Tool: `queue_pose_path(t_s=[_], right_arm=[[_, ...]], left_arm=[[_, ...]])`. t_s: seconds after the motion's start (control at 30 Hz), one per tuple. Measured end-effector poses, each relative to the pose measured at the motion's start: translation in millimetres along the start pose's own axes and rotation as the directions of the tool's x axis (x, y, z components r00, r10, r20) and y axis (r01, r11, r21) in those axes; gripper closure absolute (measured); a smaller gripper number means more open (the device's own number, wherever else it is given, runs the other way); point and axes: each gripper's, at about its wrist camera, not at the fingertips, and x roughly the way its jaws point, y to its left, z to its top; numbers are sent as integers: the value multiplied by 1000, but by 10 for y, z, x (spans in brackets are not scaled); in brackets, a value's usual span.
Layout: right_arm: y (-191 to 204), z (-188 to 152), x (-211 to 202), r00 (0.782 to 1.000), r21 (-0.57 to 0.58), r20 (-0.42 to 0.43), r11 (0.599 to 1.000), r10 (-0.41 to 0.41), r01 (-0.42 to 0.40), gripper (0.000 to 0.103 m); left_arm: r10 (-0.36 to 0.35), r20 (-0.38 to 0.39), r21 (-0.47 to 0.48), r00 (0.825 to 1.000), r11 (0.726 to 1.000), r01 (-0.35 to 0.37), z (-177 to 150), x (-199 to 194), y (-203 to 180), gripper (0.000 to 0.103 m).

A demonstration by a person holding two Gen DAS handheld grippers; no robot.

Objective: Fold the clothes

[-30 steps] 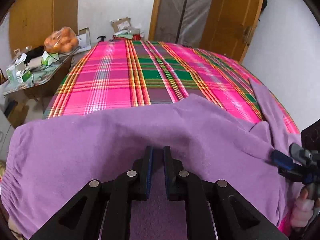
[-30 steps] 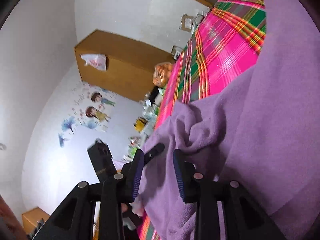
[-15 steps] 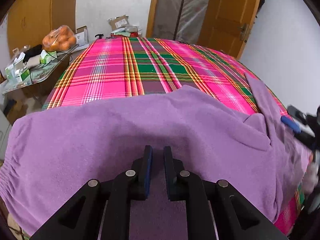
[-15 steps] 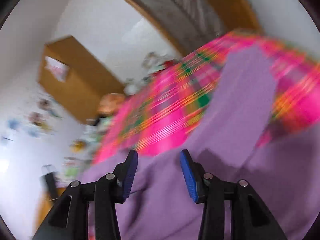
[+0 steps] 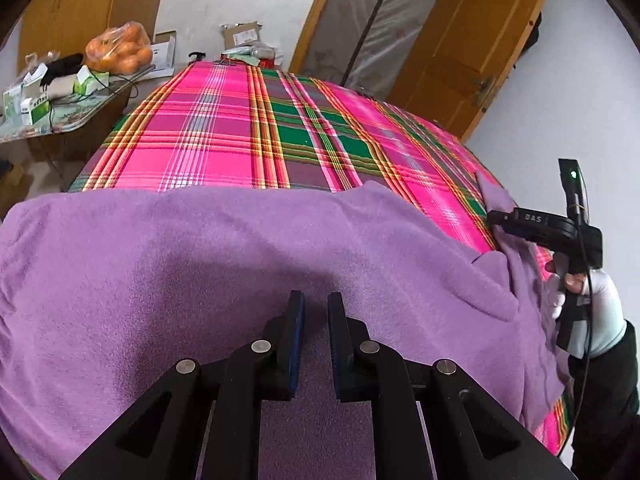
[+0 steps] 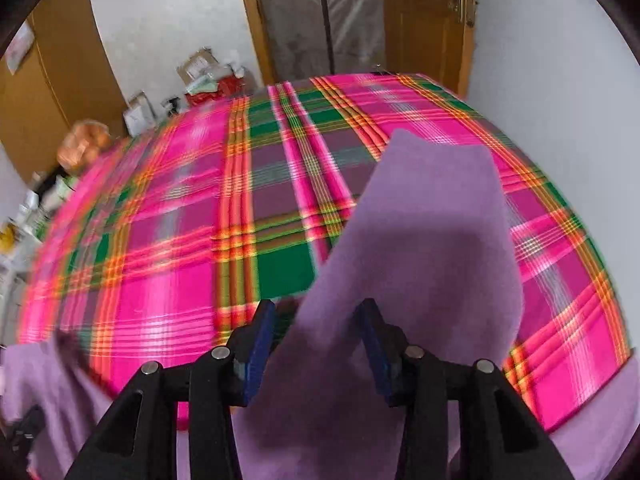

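While the purple garment (image 5: 248, 264) lies across the plaid bed (image 5: 256, 140), the left gripper (image 5: 314, 312) pinches its near edge and the right gripper (image 6: 316, 320), jaws closing around the sleeve (image 6: 436, 216) at five o'clock, must next fold it inward.

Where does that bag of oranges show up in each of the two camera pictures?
Left wrist view: the bag of oranges sits upper left, on the cluttered side table.
Right wrist view: blurred, far left, above mid-height.
Shared landmark: the plaid bedcover fills the middle of both views.
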Motion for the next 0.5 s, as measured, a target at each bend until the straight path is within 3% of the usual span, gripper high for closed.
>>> queue_pose_path(t_s=[0.1, 0.13, 0.17, 0.23, 0.37, 0.5], right_arm=[[64, -10, 32, 999, -54, 1, 997, -49, 49, 62], [48, -2, 37, 999, -51, 0, 997, -53, 53, 71], [31, 6, 42, 998, -49, -1, 997, -57, 57, 87], [-107, 34, 30, 1000, 7, -8, 1000, 3, -3, 96], [-368, -30, -347, 991, 86, 101, 992, 82, -91, 99], [-614, -264, -908, 963, 119, 248, 983, 104, -137, 100]], left_arm=[[-12, 1, -9, 1000, 1000, 12, -4, -14, 26, 91], [-17, 1, -13, 1000, 1000, 17, -7, -18, 41, 91], [-23, 2, -18, 1000, 1000, 23, -8, -21, 53, 91], [-32, 3, -25, 999, 999, 33, -8, -27, 69, 91], [-47, 3, -37, 999, 998, 47, -9, -31, 94, 91], [-54, 4, -44, 999, 998, 54, -11, -33, 99, 91]])
